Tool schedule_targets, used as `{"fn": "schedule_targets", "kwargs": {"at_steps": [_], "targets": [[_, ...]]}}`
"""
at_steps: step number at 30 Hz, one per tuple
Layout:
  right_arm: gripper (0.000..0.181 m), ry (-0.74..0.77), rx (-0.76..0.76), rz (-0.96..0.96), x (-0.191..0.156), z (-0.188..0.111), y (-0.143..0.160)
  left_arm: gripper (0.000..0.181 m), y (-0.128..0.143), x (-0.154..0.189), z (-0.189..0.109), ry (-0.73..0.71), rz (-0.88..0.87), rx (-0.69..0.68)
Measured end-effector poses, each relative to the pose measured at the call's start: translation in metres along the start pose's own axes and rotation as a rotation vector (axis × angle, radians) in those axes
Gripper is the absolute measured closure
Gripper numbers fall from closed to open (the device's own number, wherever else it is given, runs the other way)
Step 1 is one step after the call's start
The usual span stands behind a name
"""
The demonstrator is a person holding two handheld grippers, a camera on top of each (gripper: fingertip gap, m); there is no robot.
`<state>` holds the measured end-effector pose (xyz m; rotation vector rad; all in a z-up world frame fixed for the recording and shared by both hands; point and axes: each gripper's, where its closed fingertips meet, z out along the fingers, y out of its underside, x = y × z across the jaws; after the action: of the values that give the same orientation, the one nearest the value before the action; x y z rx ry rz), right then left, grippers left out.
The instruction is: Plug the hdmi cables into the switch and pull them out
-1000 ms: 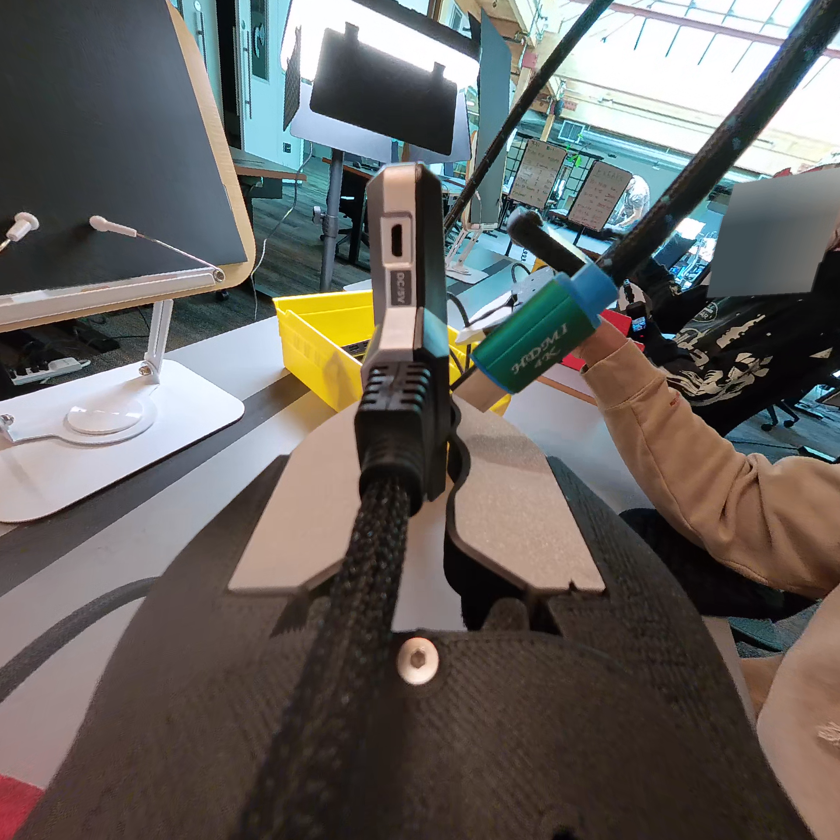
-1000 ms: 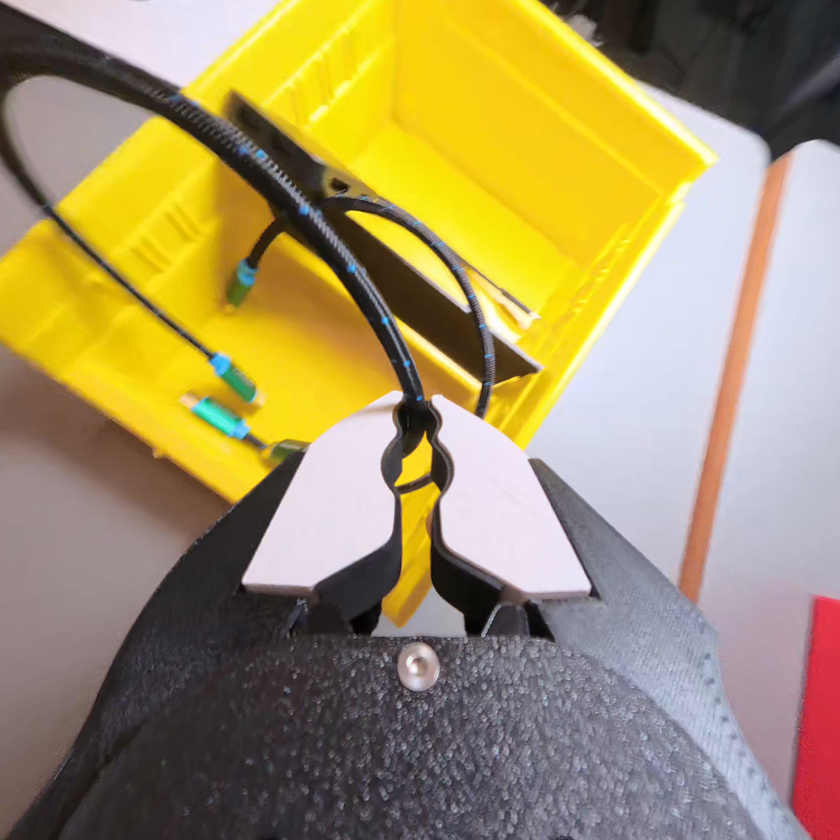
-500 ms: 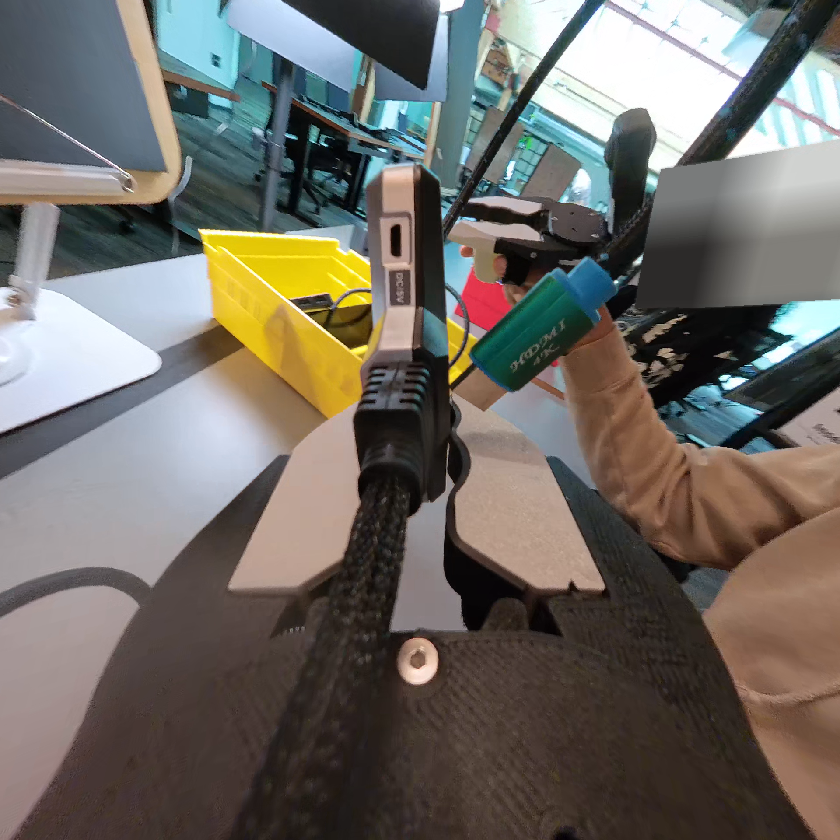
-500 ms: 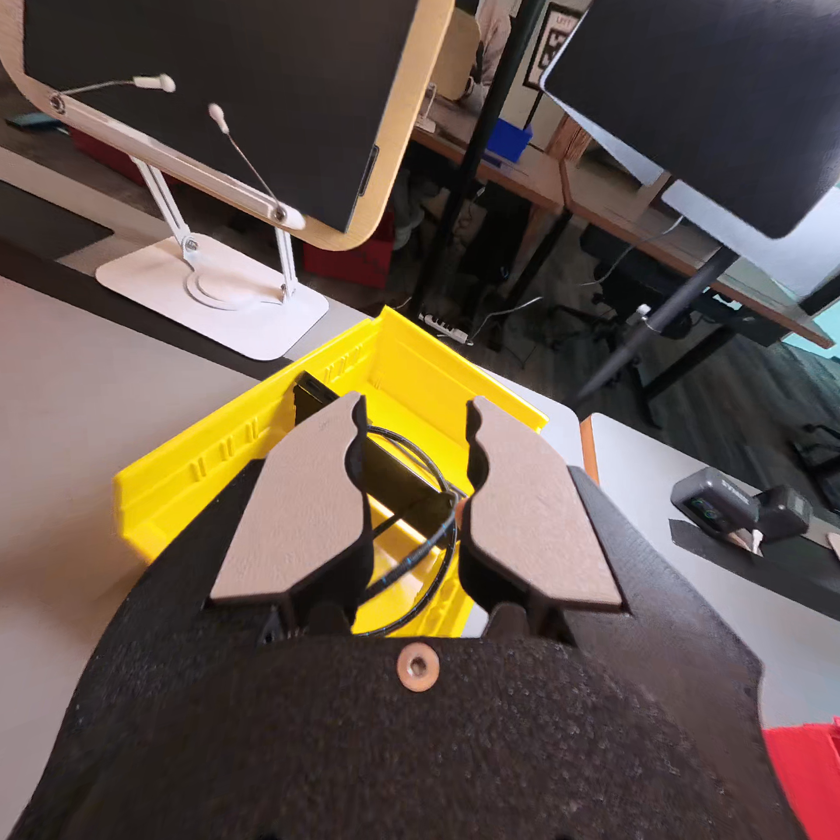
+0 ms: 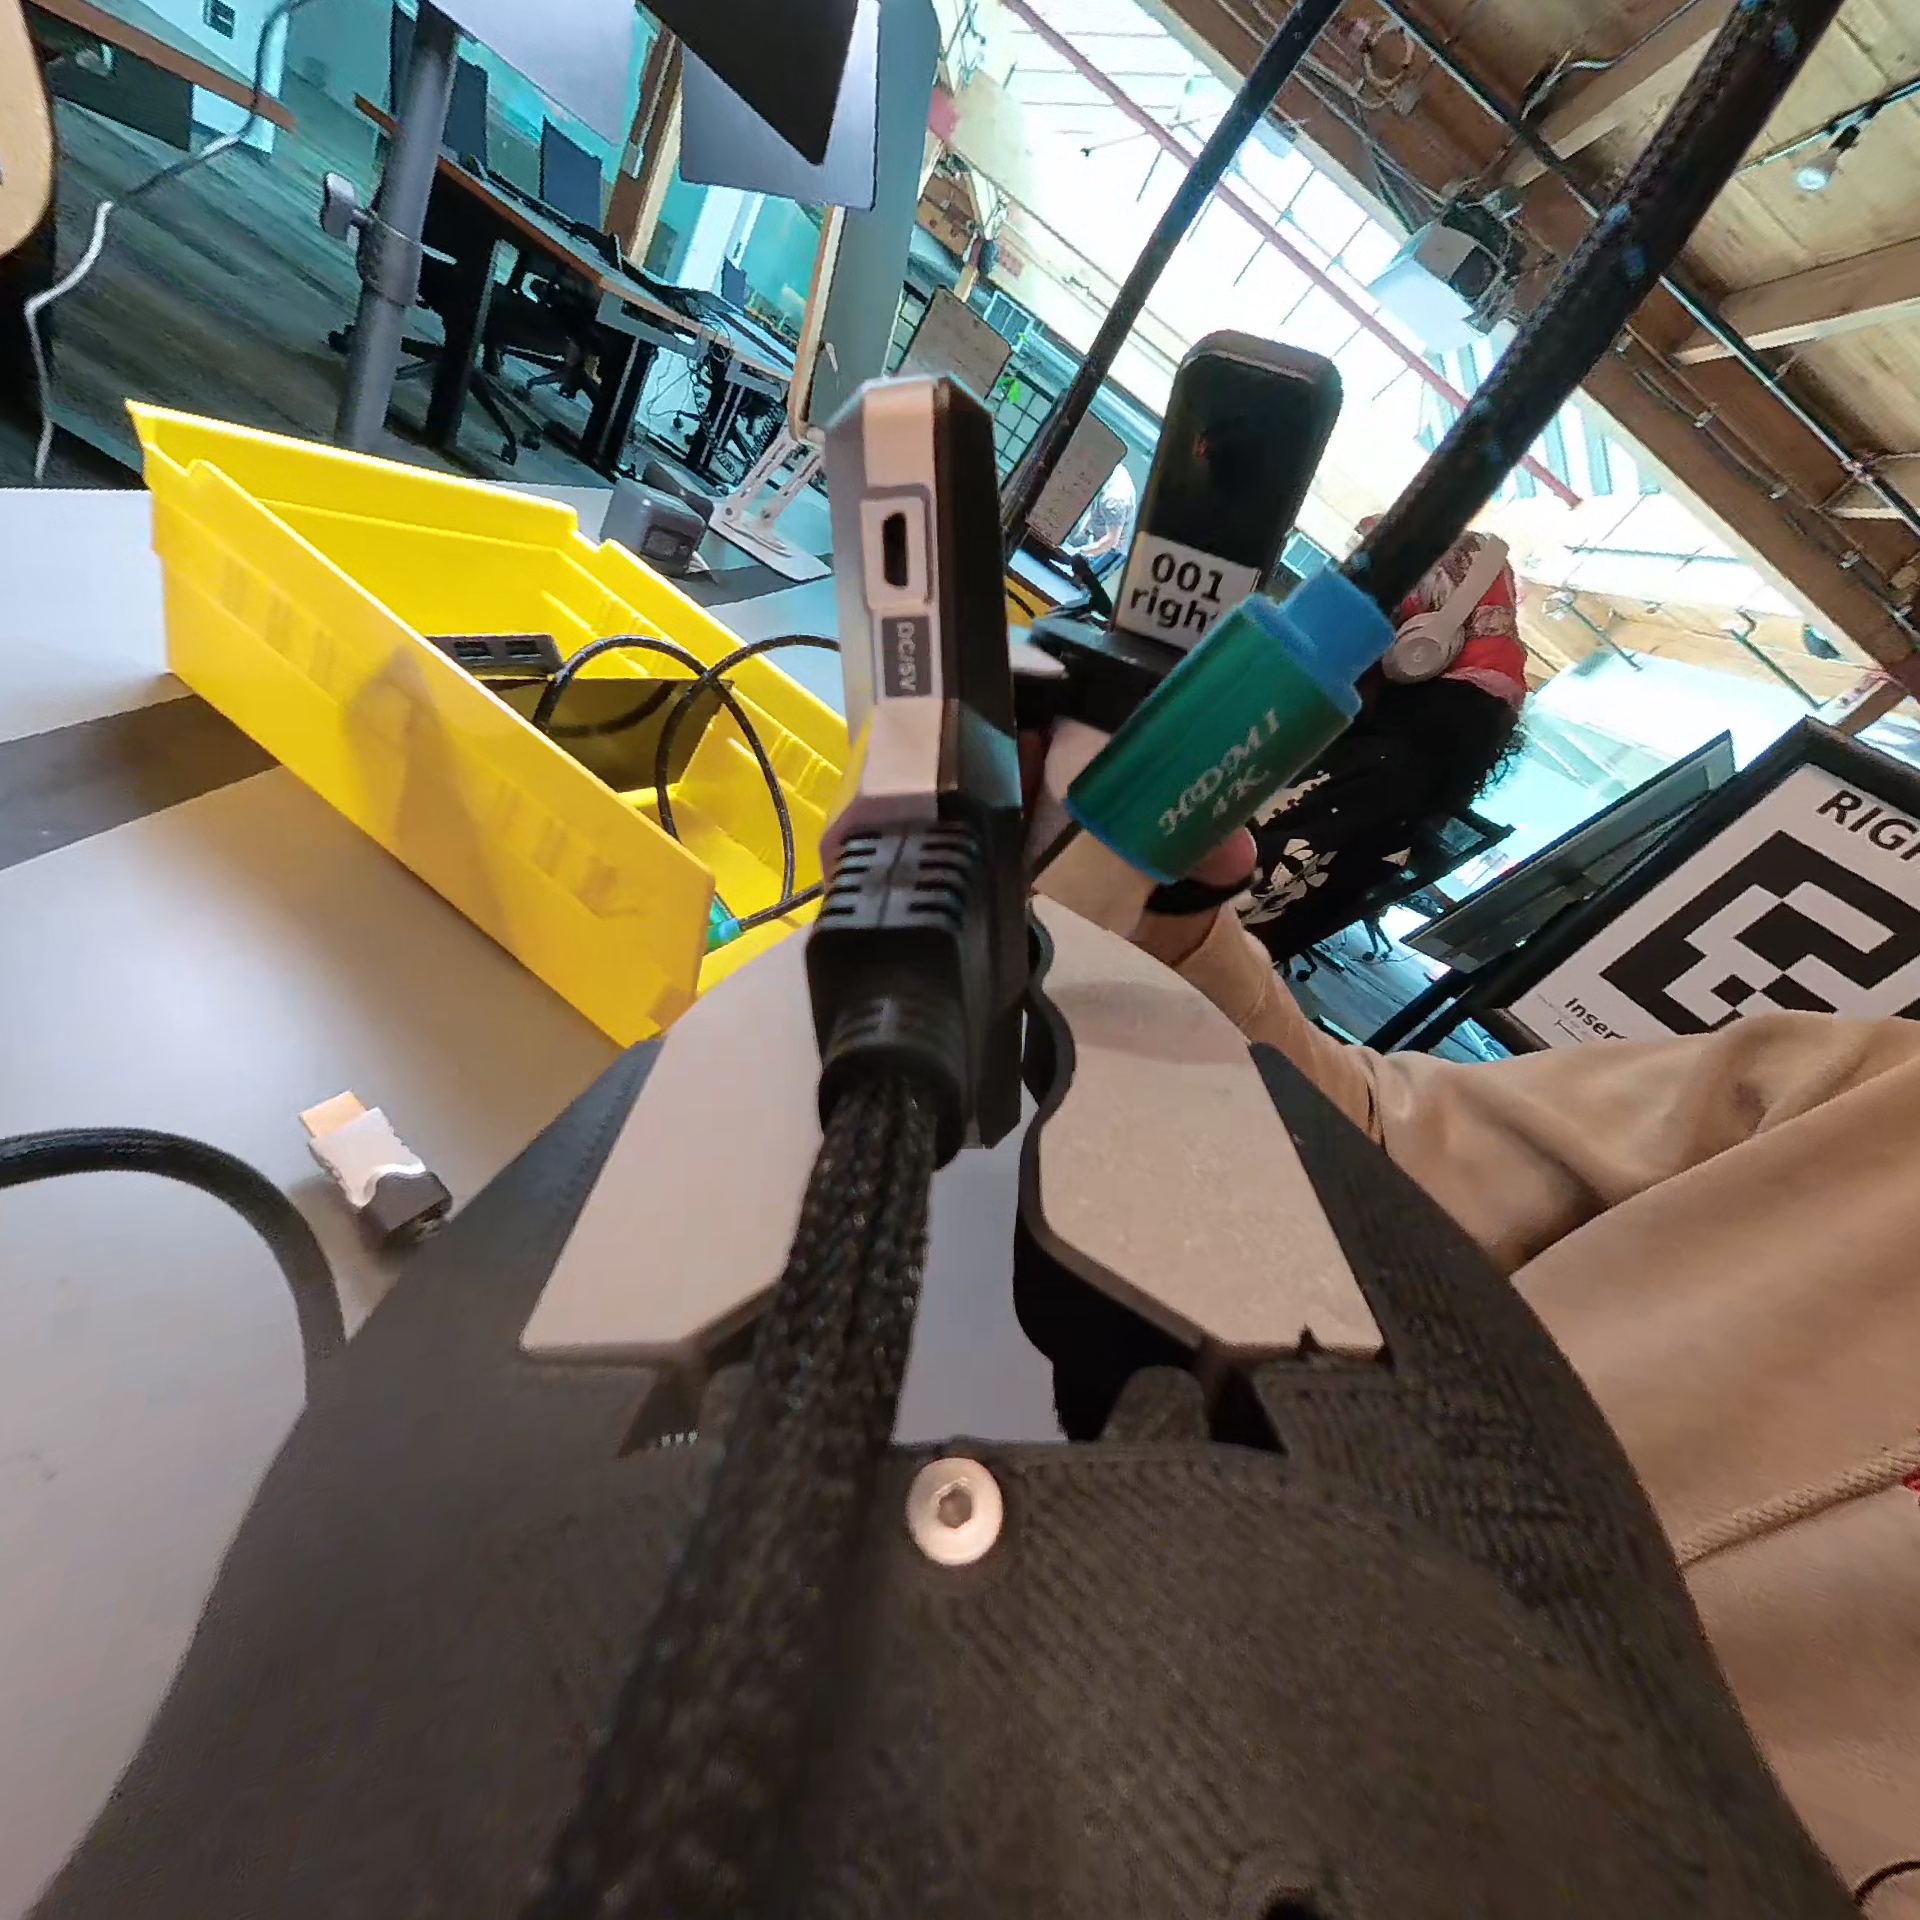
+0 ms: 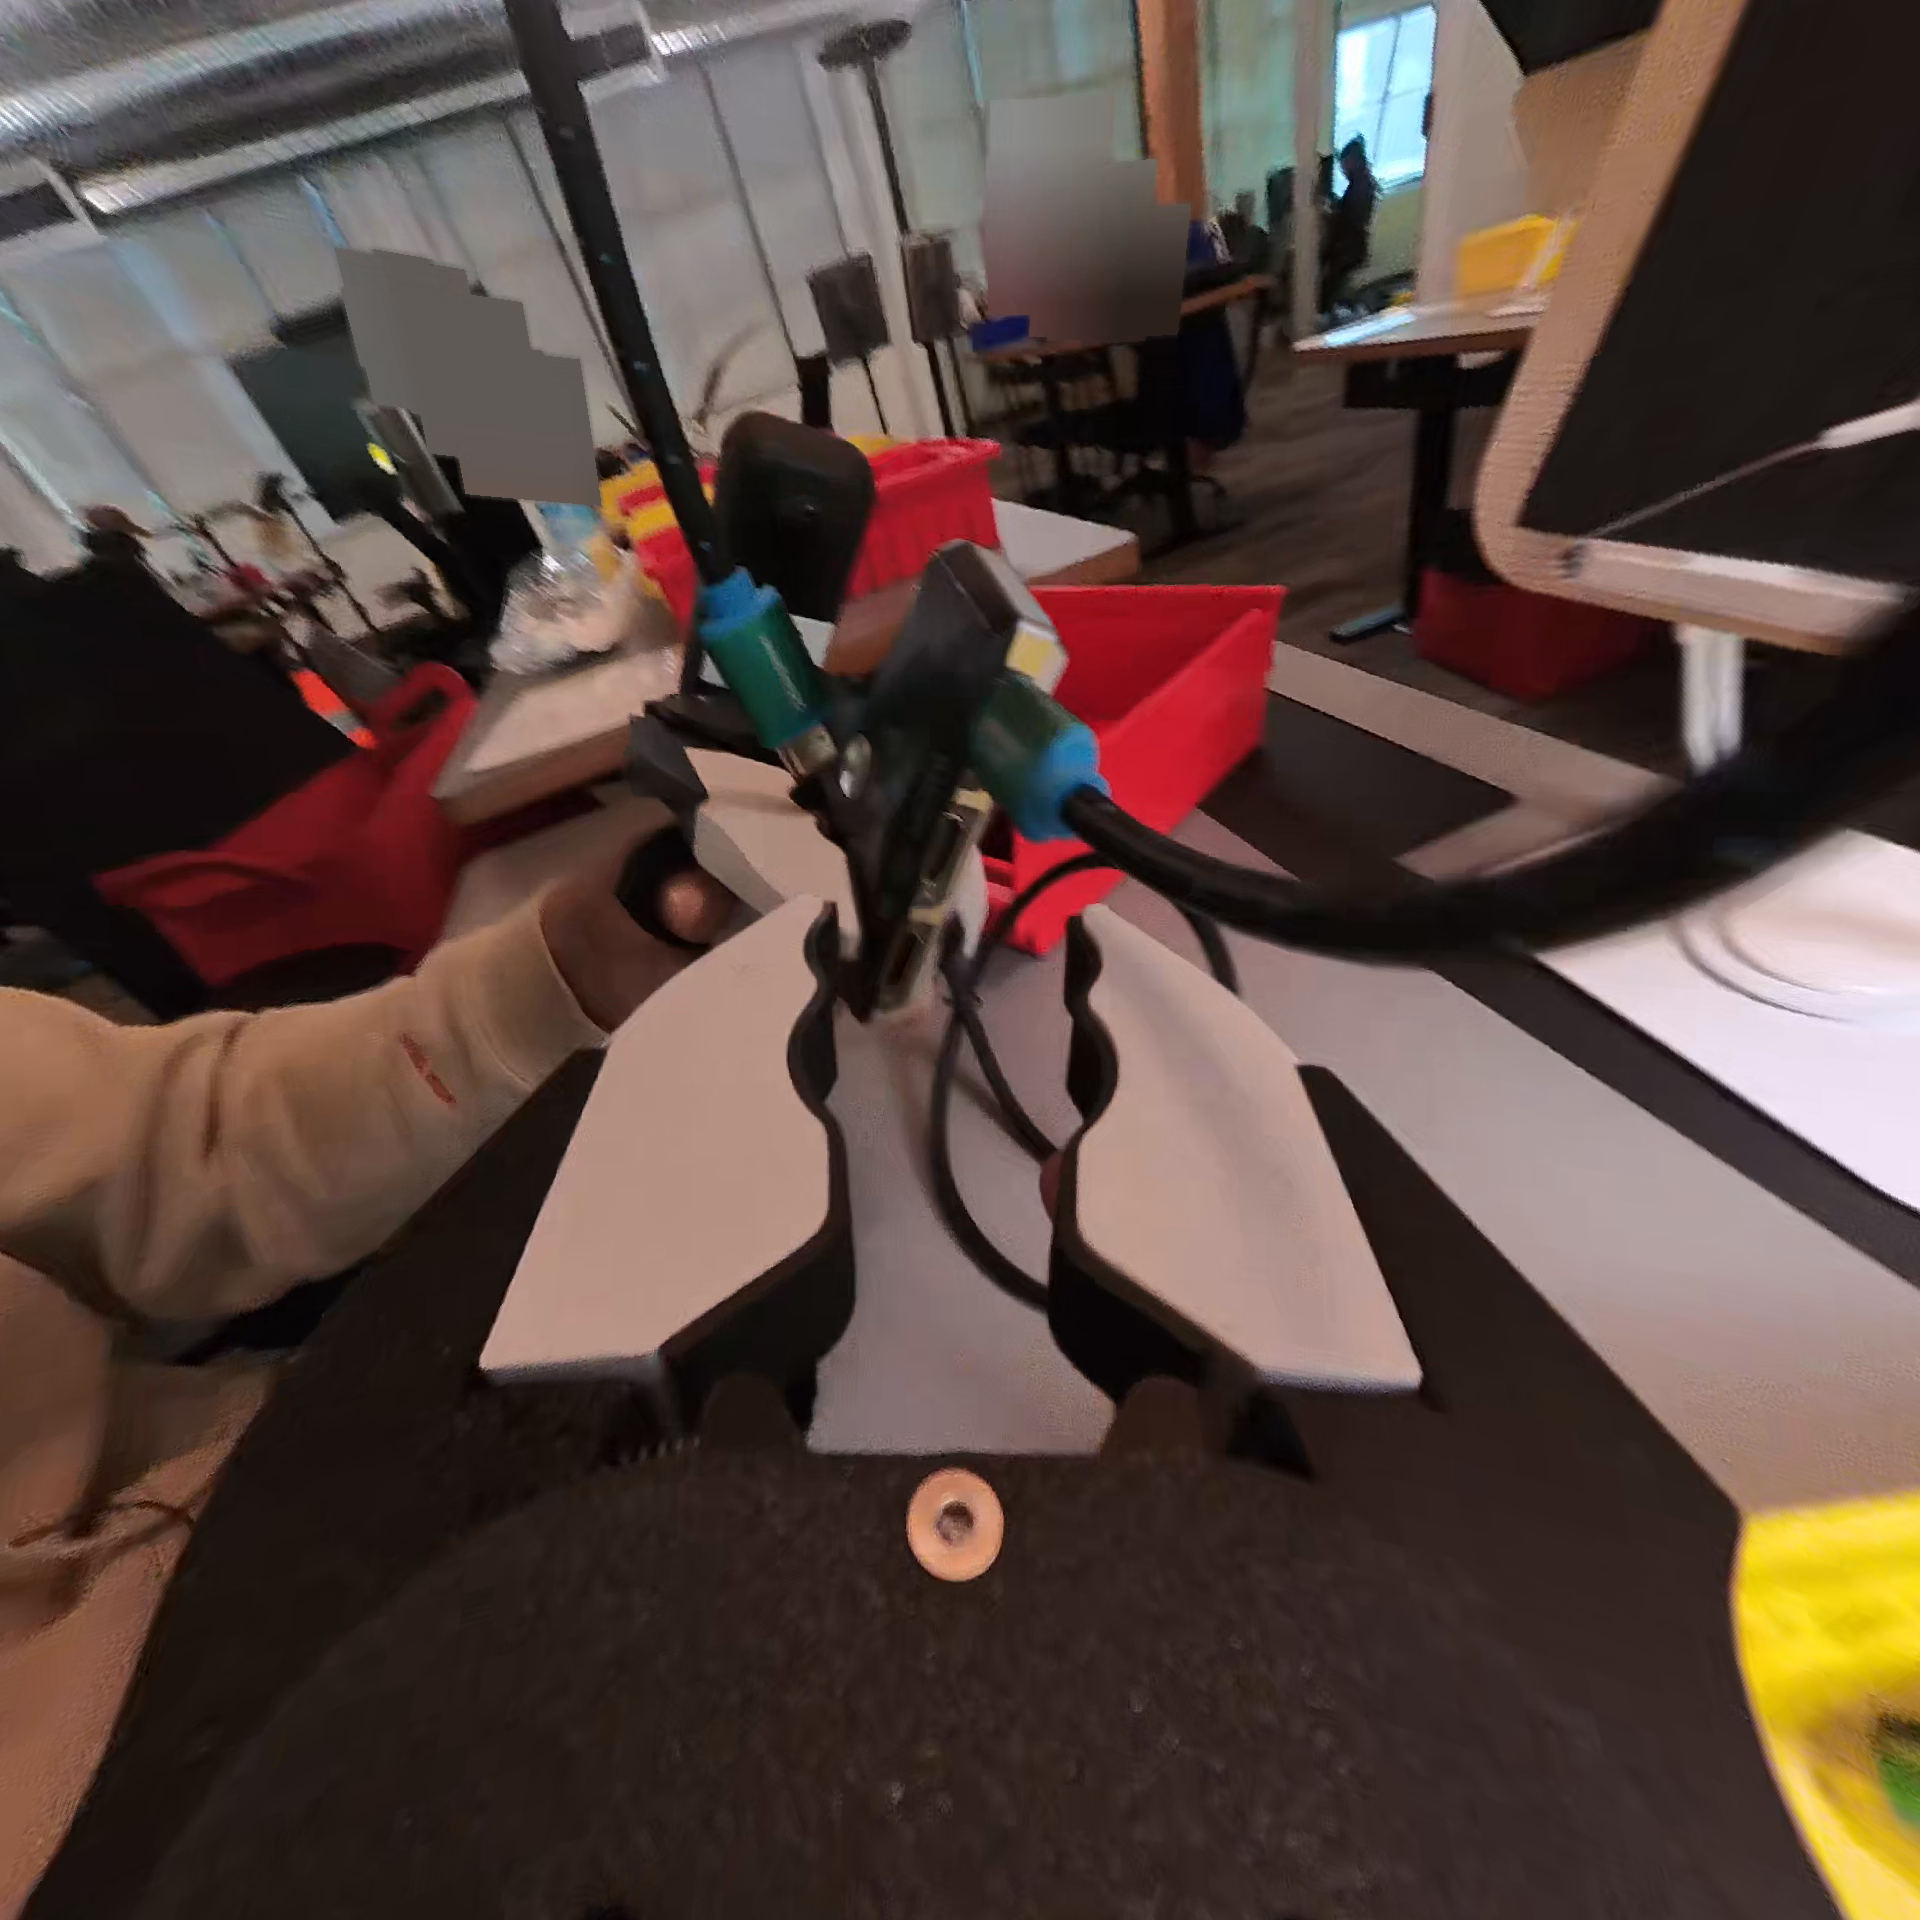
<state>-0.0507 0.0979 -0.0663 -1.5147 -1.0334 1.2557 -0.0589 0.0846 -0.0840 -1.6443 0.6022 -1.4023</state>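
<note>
My left gripper is shut on the silver and black HDMI switch and holds it upright above the table. A black braided cable plug sits in the switch's near end. A green HDMI plug with a blue collar sticks out on its right side. In the right wrist view my right gripper is open and empty, its tips just short of the switch. Two green plugs show there: one with its cable rising, one with a thick cable running right.
A yellow bin on the left holds a black device and thin cables. A loose silver plug and a black cable lie on the grey table. Red bins stand behind the switch. A white stand base is at the right. The grippers are tip to tip, or close to it.
My right gripper let go of the thin cable over the yellow bin, opened, and swung round to face the switch. My left gripper turned right, still holding the switch.
</note>
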Motion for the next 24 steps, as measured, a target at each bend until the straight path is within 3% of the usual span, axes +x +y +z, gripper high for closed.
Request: {"fn": "schedule_targets", "kwargs": {"at_steps": [3, 6, 8, 9, 11, 15, 20, 22, 24], "targets": [[0.138, -0.04, 0.056, 0.047, -0.009, 0.02, 0.005, 0.16, 0.008, 0.007, 0.008, 0.04, 0.008, -0.041], [0.154, -0.089, 0.128, 0.087, -0.012, 0.019, 0.002, 0.157, 0.014, 0.011, 0.014, 0.052, 0.038, -0.067], [0.155, -0.119, 0.11, 0.086, -0.014, 0.016, 0.003, 0.16, 0.017, 0.013, 0.015, 0.062, 0.031, -0.093], [0.156, -0.113, 0.109, 0.075, -0.012, 0.014, 0.001, 0.152, 0.019, 0.015, 0.015, 0.073, 0.02, -0.112], [0.156, -0.103, 0.159, 0.061, -0.008, 0.004, -0.008, 0.144, 0.027, 0.022, 0.011, 0.117, -0.007, -0.188], [0.156, -0.065, 0.257, 0.021, 0.012, -0.03, -0.028, 0.15, 0.042, 0.048, -0.007, 0.214, 0.056, -0.362], [0.156, -0.104, 0.25, -0.147, 0.006, -0.058, -0.032, 0.15, -0.014, 0.084, -0.029, 0.12, 0.293, -0.153], [0.156, -0.151, 0.212, -0.204, -0.007, -0.051, -0.024, 0.153, -0.033, 0.077, -0.04, -0.015, 0.376, -0.074], [0.156, -0.213, 0.176, -0.24, -0.024, -0.036, -0.014, 0.154, -0.035, 0.058, -0.045, -0.151, 0.404, -0.086]]}}
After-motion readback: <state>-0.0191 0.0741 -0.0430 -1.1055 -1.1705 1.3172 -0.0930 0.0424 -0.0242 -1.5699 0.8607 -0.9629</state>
